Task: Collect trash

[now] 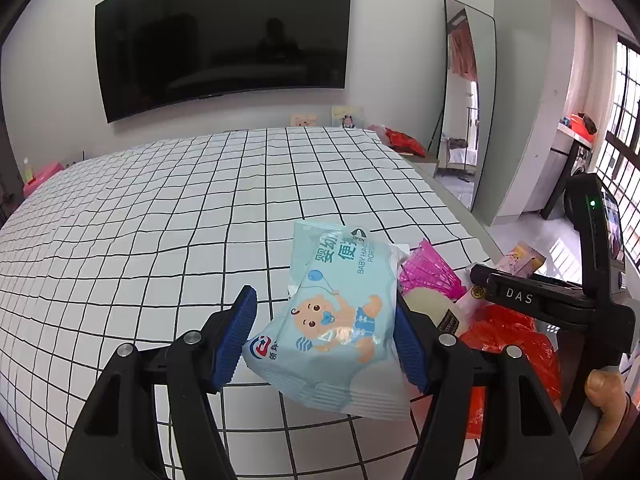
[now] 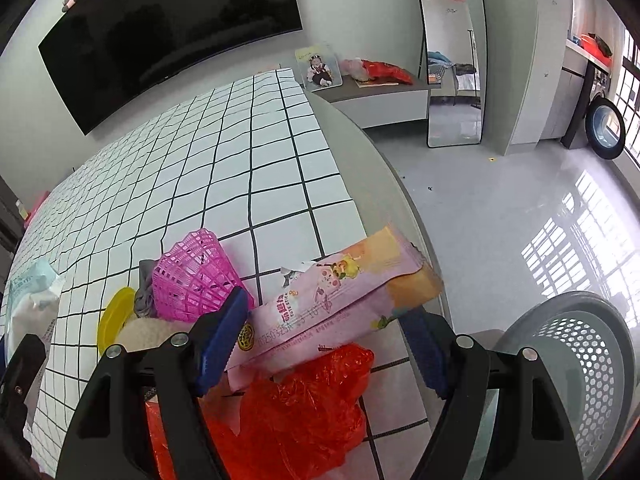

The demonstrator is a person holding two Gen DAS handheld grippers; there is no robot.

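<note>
My left gripper point(image 1: 325, 330) is shut on a light blue baby wipes packet point(image 1: 340, 320) and holds it above the checked bed cover point(image 1: 180, 220). My right gripper point(image 2: 324, 332) is shut on a pink and orange snack wrapper point(image 2: 340, 296), held over the bed's right edge. Below it lie a red plastic bag point(image 2: 304, 408), a pink plastic mesh piece point(image 2: 196, 276), a yellow lid point(image 2: 114, 312) and a cream fluffy item point(image 2: 144, 332). The wipes packet also shows at the left of the right wrist view point(image 2: 32, 292). The right gripper's body shows in the left wrist view point(image 1: 532, 296).
A grey perforated bin point(image 2: 576, 372) stands on the floor at the bed's right. A wall TV point(image 1: 224, 40), a standing mirror point(image 1: 466, 100) and a low bench point(image 2: 380, 96) with a photo and bags are beyond the bed. The floor point(image 2: 500, 208) is glossy.
</note>
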